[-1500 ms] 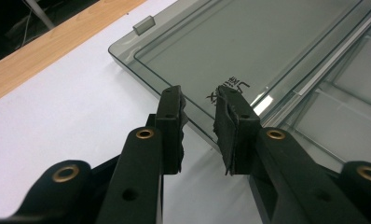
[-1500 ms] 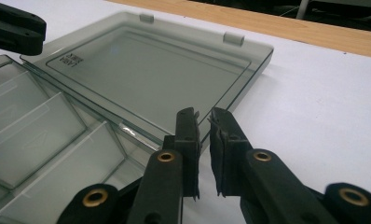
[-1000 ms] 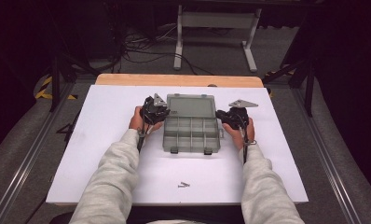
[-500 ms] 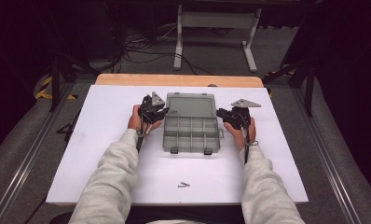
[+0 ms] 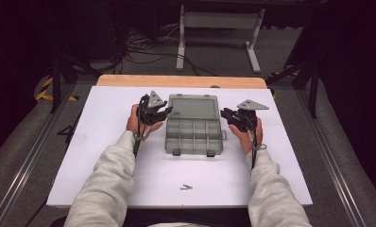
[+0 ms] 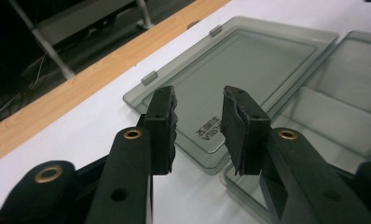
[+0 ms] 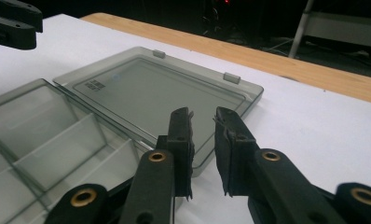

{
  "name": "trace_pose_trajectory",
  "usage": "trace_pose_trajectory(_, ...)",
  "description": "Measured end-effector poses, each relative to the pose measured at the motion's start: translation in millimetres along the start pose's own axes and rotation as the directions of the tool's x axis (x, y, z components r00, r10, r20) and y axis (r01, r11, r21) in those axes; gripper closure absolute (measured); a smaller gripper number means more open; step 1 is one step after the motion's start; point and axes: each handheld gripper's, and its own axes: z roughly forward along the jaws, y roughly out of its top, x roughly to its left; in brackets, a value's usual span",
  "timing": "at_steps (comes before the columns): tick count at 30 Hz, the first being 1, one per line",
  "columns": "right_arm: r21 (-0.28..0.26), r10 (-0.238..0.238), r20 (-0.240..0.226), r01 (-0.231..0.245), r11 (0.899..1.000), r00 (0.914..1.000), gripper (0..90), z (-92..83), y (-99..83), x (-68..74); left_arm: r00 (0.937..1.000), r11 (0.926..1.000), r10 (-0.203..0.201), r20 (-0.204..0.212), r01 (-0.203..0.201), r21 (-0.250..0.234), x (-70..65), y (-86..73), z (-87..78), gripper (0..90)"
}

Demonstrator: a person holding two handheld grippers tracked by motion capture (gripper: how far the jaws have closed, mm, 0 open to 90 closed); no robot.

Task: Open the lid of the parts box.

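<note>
A smoky clear compartment box lies open in the middle of the white table, its lid flat on the far side. My left gripper hovers at the lid's left corner. Its jaws have just been opening and hold nothing; the lid lies below and beyond them. My right gripper is at the box's right side. Its jaws have also just been opening, a narrow gap between them with nothing in it. The lid's near corner lies under them.
Two small screws lie on the table near the front edge. A wooden strip runs along the table's far edge, with a metal stand and cables on the floor beyond. The other gripper's jaw shows at top left.
The left gripper has lifted a little and its jaws have spread. The right gripper's jaws have parted slightly while that hand stayed in place. The box has not moved.
</note>
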Motion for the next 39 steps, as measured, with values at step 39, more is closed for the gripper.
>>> trace_pose_trajectory(39, -0.064, -0.172, -0.144, 0.164, 0.984, 0.9746, 55.0, -58.6, 6.1, 51.2, 0.9916, 0.9871, 0.12, 0.048, -0.114, -0.113, -28.8, -22.7, -89.6, 43.1)
